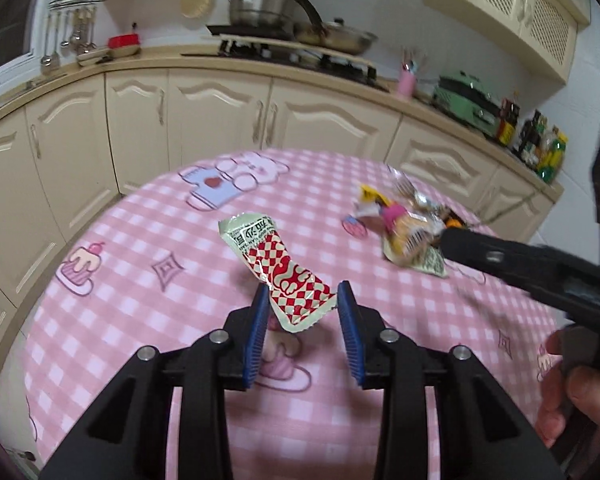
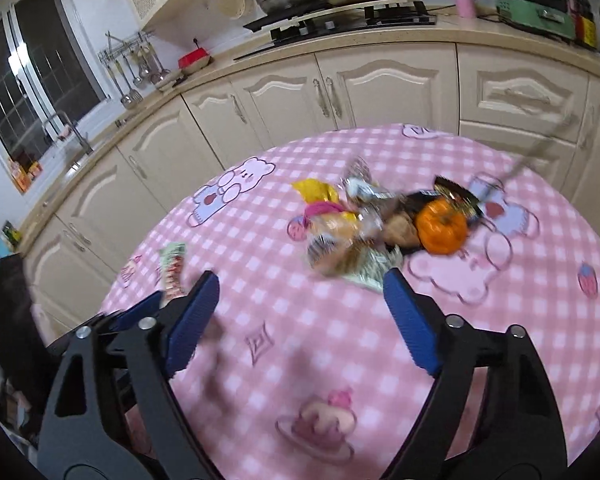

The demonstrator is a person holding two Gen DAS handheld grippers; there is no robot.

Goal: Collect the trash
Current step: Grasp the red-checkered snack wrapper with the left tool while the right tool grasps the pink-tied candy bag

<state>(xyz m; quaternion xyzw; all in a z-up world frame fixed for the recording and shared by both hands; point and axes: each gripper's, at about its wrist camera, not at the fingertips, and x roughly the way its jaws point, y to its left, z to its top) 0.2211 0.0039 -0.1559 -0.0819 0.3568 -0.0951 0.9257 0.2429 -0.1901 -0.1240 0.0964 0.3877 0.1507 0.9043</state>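
The left gripper (image 1: 303,300) holds the red-and-white chequered foil sachet with a pale green end (image 1: 274,268) by its lower end, narrow blue pads touching both edges, the wrapper standing up and away from its tips above the pink gingham tablecloth (image 1: 148,216). That pinch looks shallow, so carrying it level and unhurried should keep the slippery foil from sliding out. To the right of these jaws, ahead of the right gripper (image 2: 300,292), lies the heap of crumpled snack wrappers (image 2: 340,232), with the small orange pumpkin-shaped object (image 2: 442,230) touching its far right side. The right gripper's jaws stand wide with nothing between them, the heap just beyond its tips. Its best bet is probably to straddle one wrapper at the near edge, leaving the pumpkin alone.
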